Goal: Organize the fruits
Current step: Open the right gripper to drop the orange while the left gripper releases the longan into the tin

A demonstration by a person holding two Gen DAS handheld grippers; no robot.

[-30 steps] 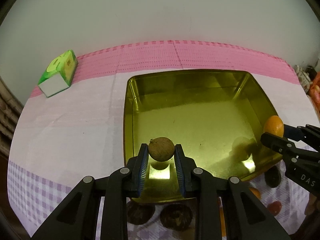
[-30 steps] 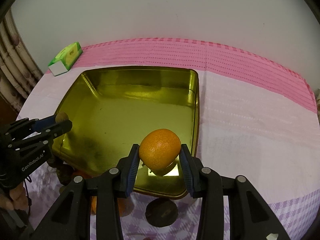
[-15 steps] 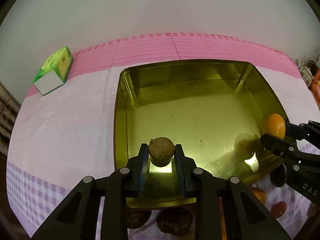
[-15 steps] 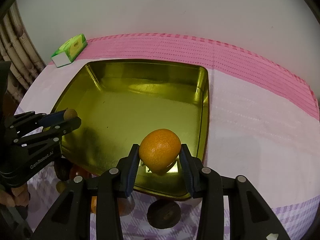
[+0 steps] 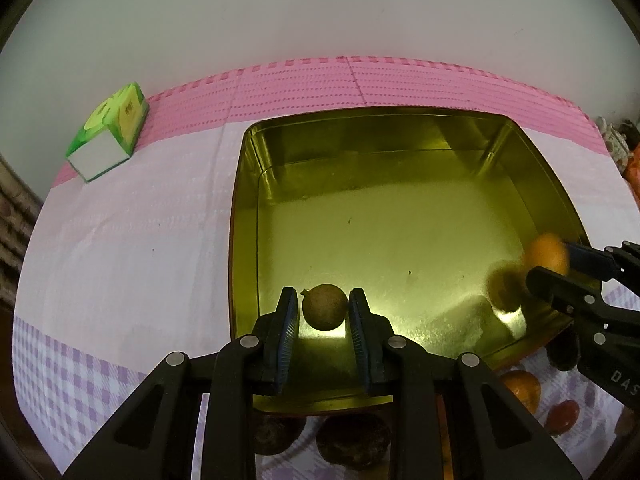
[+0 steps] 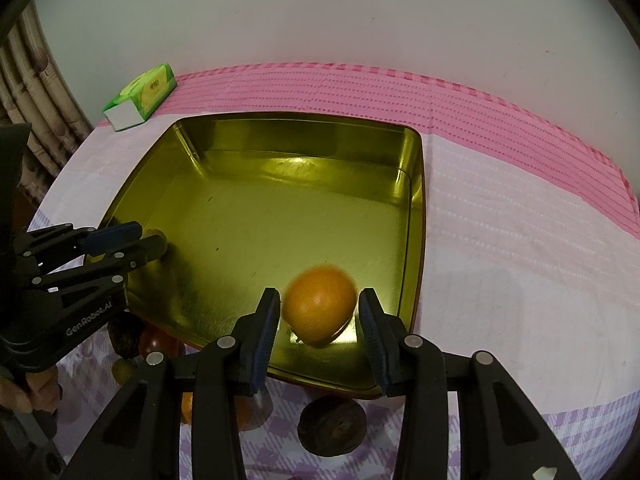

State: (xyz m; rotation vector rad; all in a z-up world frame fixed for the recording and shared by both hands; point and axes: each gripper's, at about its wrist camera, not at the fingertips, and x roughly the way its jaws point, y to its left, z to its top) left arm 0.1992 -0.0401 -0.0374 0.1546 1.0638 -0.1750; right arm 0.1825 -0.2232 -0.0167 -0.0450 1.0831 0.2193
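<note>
A square gold tray [image 5: 400,184] [image 6: 416,200] lies on the pink cloth. My left gripper [image 5: 324,312] is open over the tray's near left part; a small brown round fruit [image 5: 325,306] sits loose between its pads with a gap on each side. My right gripper [image 6: 318,312] is open over the tray's near right corner; a blurred orange [image 6: 320,307] is between its pads, not touching them. The right gripper and orange [image 5: 546,254] show at the right of the left wrist view. The left gripper [image 6: 132,242] shows at the left of the right wrist view.
A green tissue box [image 5: 108,136] [image 6: 140,96] lies at the back left by the wall. Dark brown fruits [image 5: 352,440] [image 6: 332,424], oranges [image 5: 520,390] and a red fruit [image 5: 564,416] lie on the checked cloth in front of the tray.
Both grippers have opened: the brown fruit and the orange, held tight before, are now loose between the pads, the orange blurred in motion. Both grippers moved further in over the tray.
</note>
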